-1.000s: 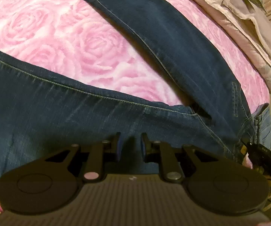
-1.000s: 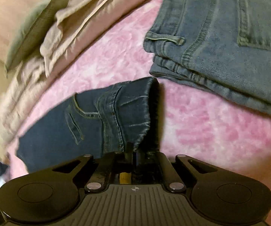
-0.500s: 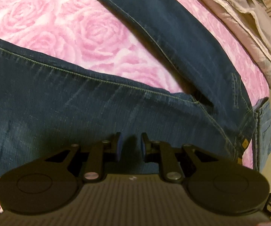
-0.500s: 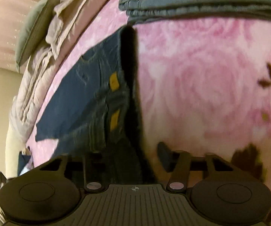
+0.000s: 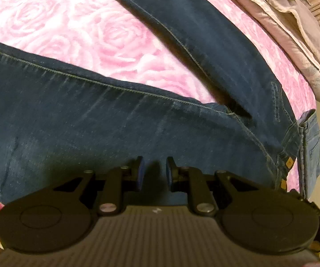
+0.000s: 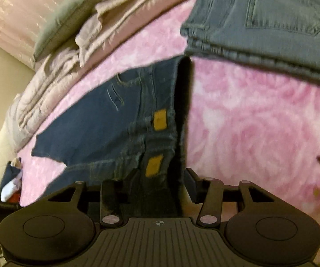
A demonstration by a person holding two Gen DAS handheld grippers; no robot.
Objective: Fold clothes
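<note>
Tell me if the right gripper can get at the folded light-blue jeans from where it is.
Probably not yet: the right gripper stands open astride the dark jeans waistband, and the light-blue jeans lie beyond across bare pink blanket. Nothing blocks the path once it lifts clear.

1. The place is a home bedroom; the work surface is a bed.
2. A pink rose-print blanket (image 6: 249,115) covers the bed.
3. A rumpled beige quilt (image 6: 55,75) and a grey-green pillow (image 6: 68,20) lie along the far side.
4. Dark jeans (image 5: 115,120) are spread on the blanket, near a folded lighter pair (image 6: 271,26).
</note>
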